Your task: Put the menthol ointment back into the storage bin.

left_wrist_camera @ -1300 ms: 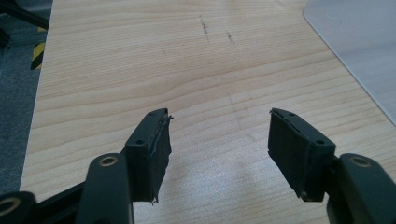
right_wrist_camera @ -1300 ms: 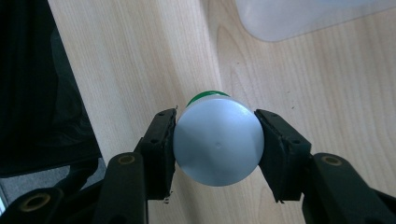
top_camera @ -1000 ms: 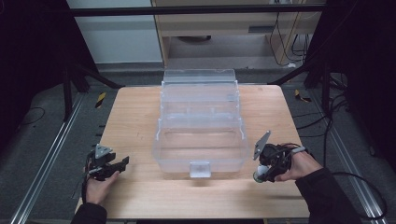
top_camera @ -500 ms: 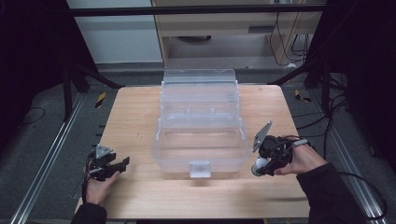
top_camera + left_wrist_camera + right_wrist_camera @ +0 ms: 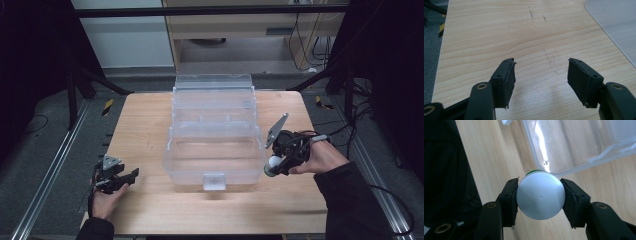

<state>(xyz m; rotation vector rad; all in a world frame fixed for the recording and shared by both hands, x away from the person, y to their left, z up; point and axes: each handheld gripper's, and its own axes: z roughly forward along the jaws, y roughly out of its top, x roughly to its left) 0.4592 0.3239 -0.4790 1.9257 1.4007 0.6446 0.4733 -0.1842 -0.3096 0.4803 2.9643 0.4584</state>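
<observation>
We see our right gripper [image 5: 539, 195] clamped on a white-capped bottle [image 5: 540, 195] with a green rim, lower right of the high view beside the clear plastic box [image 5: 215, 145], while our left gripper [image 5: 540, 75] gapes empty over bare wooden table [image 5: 499, 32] at lower left.

In the lower middle of the frame, the right claw [image 5: 540, 195] is gripping a round white cap [image 5: 540, 198] between its two black jaws, and a thin green edge is peeking out behind the cap's top. A clear plastic container [image 5: 584, 145] is filling the upper right, lying on the wooden worktop [image 5: 496, 152]. Darkness is covering the left side.
</observation>
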